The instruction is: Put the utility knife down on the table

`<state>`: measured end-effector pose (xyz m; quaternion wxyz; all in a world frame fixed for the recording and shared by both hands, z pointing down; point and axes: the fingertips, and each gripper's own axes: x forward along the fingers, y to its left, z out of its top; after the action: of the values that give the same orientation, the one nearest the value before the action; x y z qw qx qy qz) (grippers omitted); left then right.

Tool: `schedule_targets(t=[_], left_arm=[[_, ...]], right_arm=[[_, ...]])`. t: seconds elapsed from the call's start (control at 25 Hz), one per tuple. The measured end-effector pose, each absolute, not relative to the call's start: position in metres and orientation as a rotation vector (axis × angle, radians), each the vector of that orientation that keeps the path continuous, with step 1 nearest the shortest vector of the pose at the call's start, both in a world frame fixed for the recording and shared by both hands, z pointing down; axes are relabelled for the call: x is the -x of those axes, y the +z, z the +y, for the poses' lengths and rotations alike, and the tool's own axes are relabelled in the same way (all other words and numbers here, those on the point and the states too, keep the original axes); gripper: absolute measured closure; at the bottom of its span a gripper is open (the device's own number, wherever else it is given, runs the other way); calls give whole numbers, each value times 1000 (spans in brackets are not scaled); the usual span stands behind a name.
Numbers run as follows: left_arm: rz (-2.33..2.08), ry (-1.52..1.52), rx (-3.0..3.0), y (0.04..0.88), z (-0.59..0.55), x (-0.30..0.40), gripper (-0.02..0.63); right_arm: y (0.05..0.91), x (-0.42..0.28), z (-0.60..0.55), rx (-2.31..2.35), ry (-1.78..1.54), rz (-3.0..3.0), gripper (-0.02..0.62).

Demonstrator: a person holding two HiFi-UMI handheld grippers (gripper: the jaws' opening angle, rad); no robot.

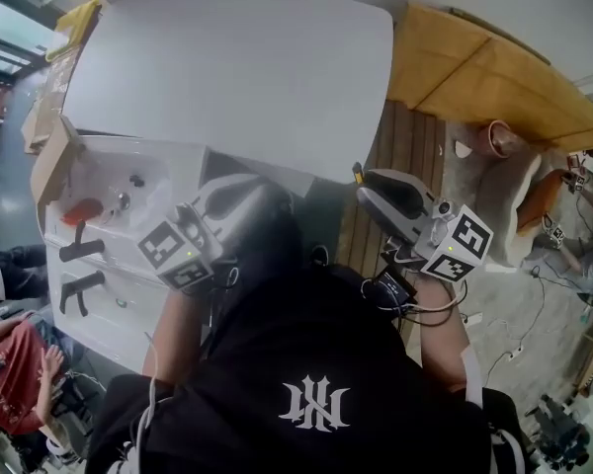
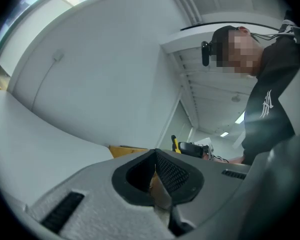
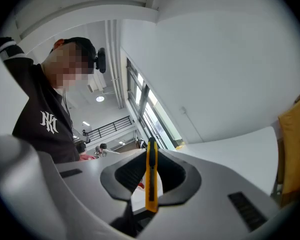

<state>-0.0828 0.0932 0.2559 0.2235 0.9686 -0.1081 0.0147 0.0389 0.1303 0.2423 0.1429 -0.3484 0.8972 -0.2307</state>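
Table (image 1: 227, 67): white, toward 12 o'clock, landing spot.
Right gripper (image 3: 151, 159): clamps yellow knife (image 3: 151, 176) on edge, secure for lowering.
Left gripper (image 2: 157, 184): closed, empty, idle at 9 o'clock.

Black shirt (image 1: 277, 349), white monogram (image 1: 314, 404)

utility knife (image 3: 151, 176): 1 | hand-held grippers (image 2: 156, 179) (image 1: 374, 192): 2 | table (image 1: 237, 67): 1
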Motion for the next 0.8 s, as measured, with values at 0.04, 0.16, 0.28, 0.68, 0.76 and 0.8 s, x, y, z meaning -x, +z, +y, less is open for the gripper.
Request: schedule_targets(t=[0.04,0.16,0.28,0.68,0.76,0.8], left_arm=[[-279,5,-2668,252,76,80,600],[-204,-88,-2633,248,30,68,600],[-149,-62,-2595,262,-6,56,600],[-145,-45,-2536,310,-107,22,600],[-182,-59,-2513,315,-122,12,600],[-205,-60,-2500,318,-130,5,600]], right_arm=[[240,-41,115,1026,-669,2585,538],[229,-46,72,1082,-654,2613,538],[214,-52,37,1127,-631,2622,538],[241,-78,-53,1193,-692,2650,538],[255,-92,-68,1157,-738,2642,538],[263,-101,-77,1132,-759,2637,538]])
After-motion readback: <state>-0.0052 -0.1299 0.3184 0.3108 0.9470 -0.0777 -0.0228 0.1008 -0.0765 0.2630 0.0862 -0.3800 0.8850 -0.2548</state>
